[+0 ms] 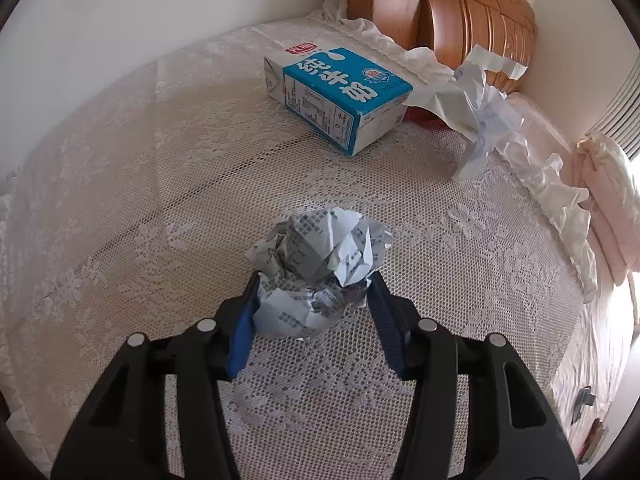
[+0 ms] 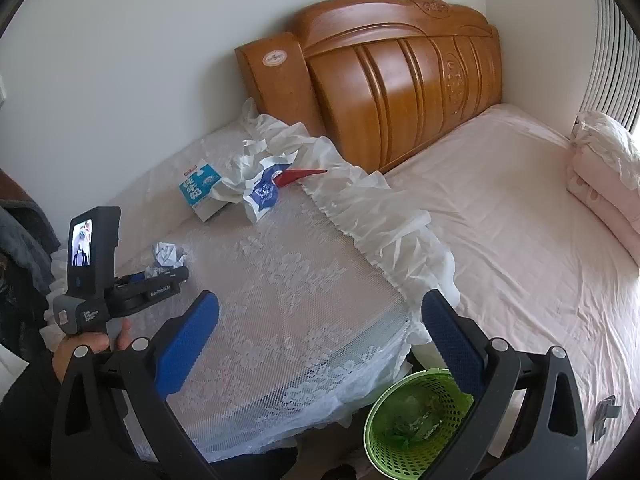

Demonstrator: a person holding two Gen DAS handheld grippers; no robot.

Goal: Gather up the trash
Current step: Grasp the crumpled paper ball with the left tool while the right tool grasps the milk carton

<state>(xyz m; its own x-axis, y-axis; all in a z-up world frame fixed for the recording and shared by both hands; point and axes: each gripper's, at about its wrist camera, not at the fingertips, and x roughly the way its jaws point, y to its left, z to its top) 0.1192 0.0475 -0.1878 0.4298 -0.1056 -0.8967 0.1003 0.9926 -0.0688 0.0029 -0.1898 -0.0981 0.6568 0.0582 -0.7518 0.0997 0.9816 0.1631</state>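
Note:
A crumpled ball of printed paper (image 1: 320, 272) lies on the lace-covered table (image 1: 120, 240). My left gripper (image 1: 312, 292) has a blue pad against each side of it and is shut on it. The right wrist view shows the same left gripper (image 2: 168, 274), held by a hand, at the paper ball (image 2: 166, 254) near the table's left edge. Further back lie a blue and white milk carton (image 1: 340, 96), crumpled white paper (image 1: 472, 108) and a blue and white wrapper (image 2: 262, 192). My right gripper (image 2: 320, 300) hangs open and empty over the table's near part.
A green mesh basket (image 2: 416, 420) with a liner stands on the floor between table and bed. A red flat thing (image 2: 300, 176) lies by the wrapper. The bed (image 2: 520, 240) with pink sheet and wooden headboard (image 2: 392, 80) is on the right, the wall behind.

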